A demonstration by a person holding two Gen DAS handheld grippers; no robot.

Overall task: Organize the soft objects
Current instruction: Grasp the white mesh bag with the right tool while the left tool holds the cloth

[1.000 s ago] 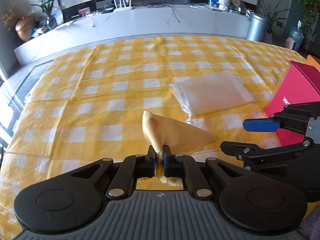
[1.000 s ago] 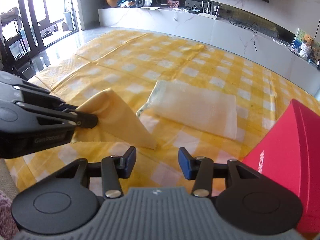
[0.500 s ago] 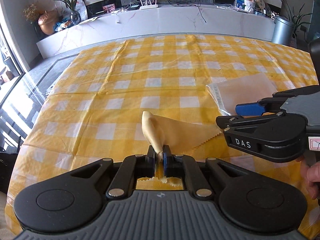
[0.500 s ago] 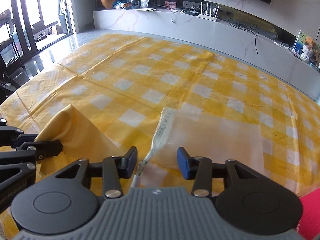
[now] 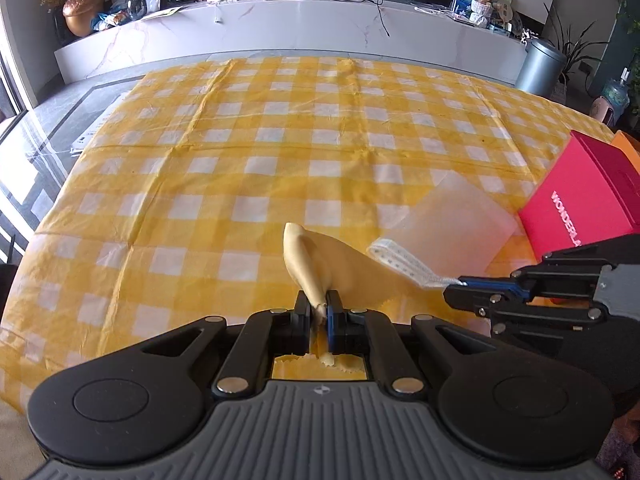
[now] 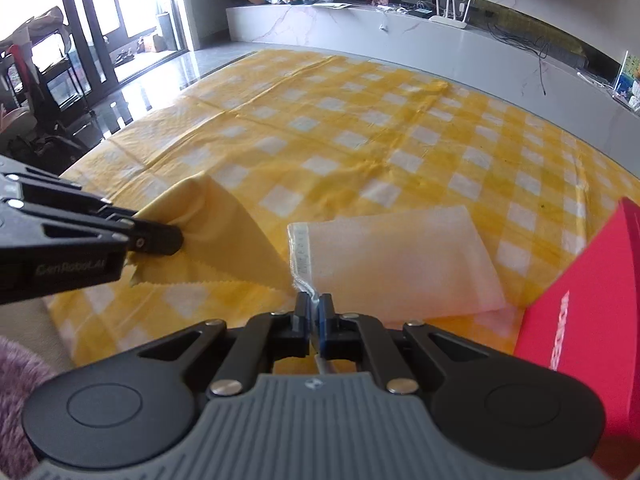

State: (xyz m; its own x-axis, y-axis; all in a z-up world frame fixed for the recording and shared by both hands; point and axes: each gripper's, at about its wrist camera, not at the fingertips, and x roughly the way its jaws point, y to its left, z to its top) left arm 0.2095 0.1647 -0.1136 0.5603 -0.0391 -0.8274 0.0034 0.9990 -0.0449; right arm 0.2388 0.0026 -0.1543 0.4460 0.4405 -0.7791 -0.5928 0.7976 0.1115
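Seen over a table spread with a yellow-and-white checked tablecloth (image 5: 248,148); left gripper (image 5: 319,312) clenched on one corner of a plain yellow cloth (image 5: 344,264), the pinched corner bunched and raised between the blue pads, the rest of the fabric trailing down to the tablecloth, pinked edge showing along its near side (image 6: 224,248); right gripper (image 6: 315,312) clamped tight on the drawstring tip at the mouth of a translucent white pouch (image 6: 400,256), the string stretched taut from the pouch's stitched hem to the closed pads; seen from the left wrist, that same pouch (image 5: 452,224) lying flat on the checks with its hemmed mouth lifted slightly toward the right gripper (image 5: 460,282); yellow cloth just left of the pouch, its far corner reaching the pouch's mouth; red box (image 5: 580,204) with white lettering just right of the pouch, its lower edge close against the pouch's corner; beyond the table, a long white marble-patterned counter (image 5: 320,20) along the wall; purple fuzzy sleeve (image 6: 16,384) at the lower left of the right wrist view.
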